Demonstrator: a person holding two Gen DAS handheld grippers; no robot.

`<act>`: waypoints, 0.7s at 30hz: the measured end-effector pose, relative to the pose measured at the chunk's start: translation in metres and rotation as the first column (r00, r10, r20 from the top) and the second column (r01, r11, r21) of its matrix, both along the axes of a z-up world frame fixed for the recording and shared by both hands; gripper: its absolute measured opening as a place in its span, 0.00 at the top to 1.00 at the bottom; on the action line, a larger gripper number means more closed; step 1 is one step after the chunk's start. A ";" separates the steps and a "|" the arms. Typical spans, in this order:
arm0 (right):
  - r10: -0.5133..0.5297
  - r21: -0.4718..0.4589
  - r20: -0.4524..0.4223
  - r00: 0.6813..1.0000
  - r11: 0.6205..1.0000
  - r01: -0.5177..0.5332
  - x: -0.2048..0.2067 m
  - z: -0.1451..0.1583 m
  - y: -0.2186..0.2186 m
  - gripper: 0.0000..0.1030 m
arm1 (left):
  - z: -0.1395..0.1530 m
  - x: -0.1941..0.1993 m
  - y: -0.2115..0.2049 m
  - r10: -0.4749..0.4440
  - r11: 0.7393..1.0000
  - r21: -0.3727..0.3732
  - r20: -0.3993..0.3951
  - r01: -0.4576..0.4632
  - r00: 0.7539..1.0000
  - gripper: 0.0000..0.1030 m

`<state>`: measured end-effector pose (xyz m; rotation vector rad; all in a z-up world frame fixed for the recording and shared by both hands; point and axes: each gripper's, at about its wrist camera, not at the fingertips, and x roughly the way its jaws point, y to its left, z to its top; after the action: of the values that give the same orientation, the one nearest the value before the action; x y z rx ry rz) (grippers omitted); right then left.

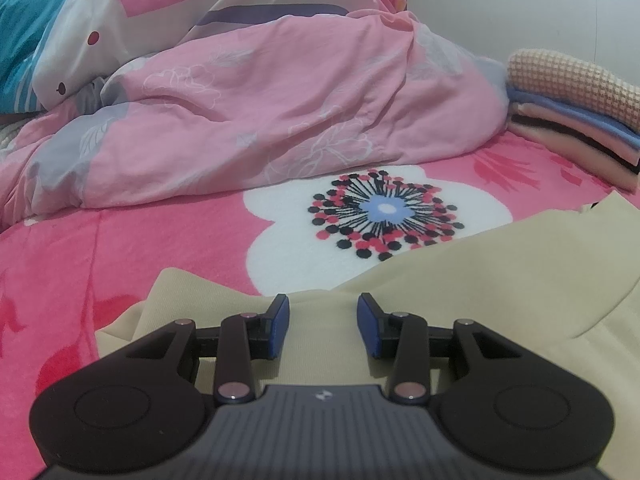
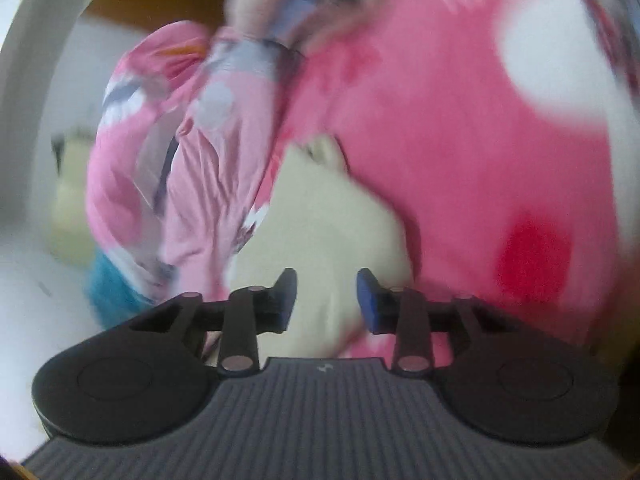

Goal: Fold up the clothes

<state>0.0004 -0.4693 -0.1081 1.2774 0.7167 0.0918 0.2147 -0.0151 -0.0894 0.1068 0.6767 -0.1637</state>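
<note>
Hovering over the cream garment (image 1: 460,280), my left gripper (image 1: 323,326) has jaws spread, holding nothing. My right gripper (image 2: 326,300), blurred, is spread too. Bare pink flowered bed cover (image 1: 120,248) ahead; crumpled quilt (image 1: 260,112) beyond, folded stack (image 1: 576,120) far right.

Bed w/ pink floral blanket (image 1: 168,240), crumpled quilt (image 1: 280,112); white wall (image 1: 520,8), probably.

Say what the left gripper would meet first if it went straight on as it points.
Probably the cream garment, already under the open left gripper. Skimming over that, it would cross the flowered sheet and run into the pink quilt. Depth is unclear.
</note>
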 end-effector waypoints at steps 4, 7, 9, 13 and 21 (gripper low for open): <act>-0.050 0.031 -0.065 0.997 0.998 0.052 0.010 -0.021 0.005 0.55 | 0.000 0.000 0.000 -0.001 1.000 -0.004 0.000 0.001 1.000 0.62; -0.061 -0.038 -0.030 0.998 0.997 0.060 0.015 -0.016 0.009 0.74 | 0.000 0.000 0.000 0.000 1.000 -0.005 -0.001 0.000 1.000 0.62; -0.051 -0.120 0.031 0.998 0.991 0.055 0.017 -0.004 0.012 0.88 | 0.000 0.000 0.000 0.000 1.000 -0.006 0.000 0.000 1.000 0.62; 0.000 -0.306 0.117 0.993 0.951 0.036 0.021 0.014 0.018 0.90 | 0.000 0.000 0.000 0.001 1.000 -0.007 0.000 -0.001 1.000 0.62; -0.164 -0.210 0.094 0.982 0.961 0.181 -0.001 -0.009 -0.034 0.84 | 0.000 0.000 0.000 0.002 1.000 -0.010 -0.001 -0.002 1.000 0.62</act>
<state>-0.0005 -0.5029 -0.1173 1.1148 0.5318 -0.0791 0.2144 -0.0147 -0.0896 0.0965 0.6765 -0.1653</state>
